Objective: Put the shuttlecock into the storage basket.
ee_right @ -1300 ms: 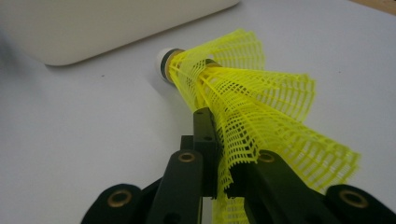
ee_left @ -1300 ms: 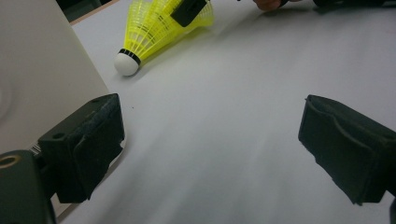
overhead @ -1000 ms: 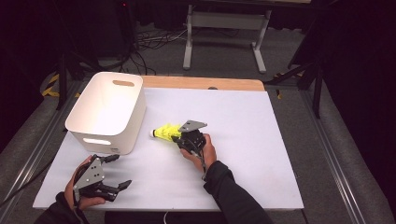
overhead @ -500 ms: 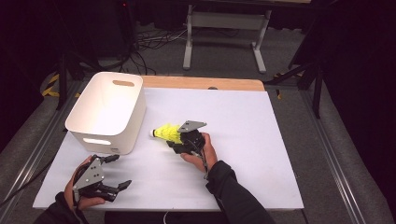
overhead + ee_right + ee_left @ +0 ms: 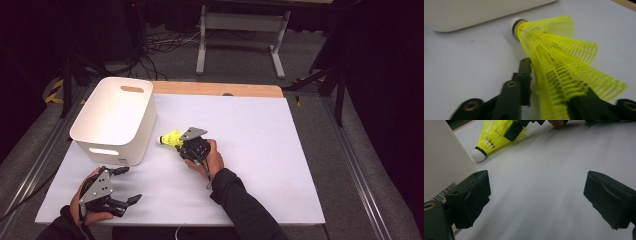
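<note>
A yellow plastic shuttlecock (image 5: 171, 138) with a white cork tip is held just off the white table, and my right gripper (image 5: 180, 145) is shut on its mesh skirt. In the right gripper view the shuttlecock (image 5: 559, 57) fans out between the jaws of the right gripper (image 5: 549, 82), its cork pointing at the white bin (image 5: 474, 12). My left gripper (image 5: 129, 185) rests near the table's front left corner, open and holding nothing. In the left gripper view the left gripper (image 5: 536, 197) has its jaws spread wide over bare table, with the shuttlecock (image 5: 492, 136) farther off.
The white bin (image 5: 142, 135) with handle slots stands at the left of the table, its wall (image 5: 441, 162) close beside my left gripper. The white table cover (image 5: 260, 145) stretches to the right. A wooden strip (image 5: 215, 89) runs along the far edge.
My right gripper has carried the shuttlecock a little to the left, closer to the bin's wall. The left gripper has stayed where it was.
</note>
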`<move>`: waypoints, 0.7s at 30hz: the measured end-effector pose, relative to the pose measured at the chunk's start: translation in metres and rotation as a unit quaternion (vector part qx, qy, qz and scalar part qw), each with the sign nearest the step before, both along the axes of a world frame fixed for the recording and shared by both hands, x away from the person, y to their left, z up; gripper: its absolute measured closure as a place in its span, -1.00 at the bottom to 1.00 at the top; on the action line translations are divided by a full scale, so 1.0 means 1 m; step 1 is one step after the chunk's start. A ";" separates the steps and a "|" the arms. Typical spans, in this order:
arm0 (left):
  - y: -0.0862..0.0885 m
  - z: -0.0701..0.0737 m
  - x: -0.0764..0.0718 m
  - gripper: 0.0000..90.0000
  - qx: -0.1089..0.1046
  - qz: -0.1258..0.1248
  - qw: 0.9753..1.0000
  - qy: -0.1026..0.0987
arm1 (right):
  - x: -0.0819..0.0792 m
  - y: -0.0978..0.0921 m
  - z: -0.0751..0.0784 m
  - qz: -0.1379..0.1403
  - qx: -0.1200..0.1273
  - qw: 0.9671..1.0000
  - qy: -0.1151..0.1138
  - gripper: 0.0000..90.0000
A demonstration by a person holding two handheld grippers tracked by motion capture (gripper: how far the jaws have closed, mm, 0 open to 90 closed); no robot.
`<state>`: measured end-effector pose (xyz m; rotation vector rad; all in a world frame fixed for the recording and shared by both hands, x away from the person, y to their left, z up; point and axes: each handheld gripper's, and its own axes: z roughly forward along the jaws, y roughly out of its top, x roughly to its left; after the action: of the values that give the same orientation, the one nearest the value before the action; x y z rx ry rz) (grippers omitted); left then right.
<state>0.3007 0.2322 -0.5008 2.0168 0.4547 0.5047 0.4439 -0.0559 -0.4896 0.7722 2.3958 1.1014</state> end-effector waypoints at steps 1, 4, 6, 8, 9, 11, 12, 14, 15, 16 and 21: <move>0.000 0.000 0.000 -0.82 -0.001 0.000 1.000 0.000 | 0.002 0.001 -0.001 0.001 0.001 1.000 0.000 0.79; 0.000 0.000 0.001 -0.82 0.000 -0.001 1.000 0.002 | 0.005 0.006 0.000 -0.001 -0.009 1.000 -0.009 0.89; 0.000 0.000 0.001 -0.82 -0.001 -0.003 1.000 0.003 | 0.007 0.010 0.000 0.002 -0.016 1.000 -0.012 0.90; 0.000 0.000 0.001 -0.82 0.000 -0.002 1.000 0.002 | 0.009 0.012 0.001 0.004 -0.016 1.000 -0.012 0.92; 0.001 0.000 0.001 -0.82 0.002 -0.003 1.000 0.002 | 0.009 0.014 0.000 0.005 -0.018 1.000 -0.013 0.93; 0.001 0.000 0.001 -0.82 0.001 -0.002 1.000 0.002 | 0.009 0.017 -0.001 0.008 -0.022 1.000 -0.017 0.95; 0.001 0.000 0.001 -0.82 0.000 0.000 1.000 0.002 | 0.008 0.017 0.000 0.008 -0.023 1.000 -0.017 0.95; 0.001 0.000 0.001 -0.82 0.001 0.003 1.000 0.002 | 0.008 0.016 0.000 0.006 -0.019 1.000 -0.016 0.95; 0.000 0.000 0.003 -0.82 0.005 0.011 1.000 0.002 | 0.008 0.014 0.001 0.004 -0.009 1.000 -0.013 0.95; 0.000 0.000 0.003 -0.82 0.002 0.014 1.000 0.004 | 0.008 0.012 0.002 0.003 -0.006 1.000 -0.012 0.95; -0.003 0.000 0.007 -0.82 0.009 0.021 1.000 0.003 | 0.005 0.006 0.003 0.006 0.015 1.000 -0.008 0.95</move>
<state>0.3077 0.2293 -0.5005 2.0302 0.4988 0.5295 0.4491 -0.0497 -0.4868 0.7572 2.3785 1.1457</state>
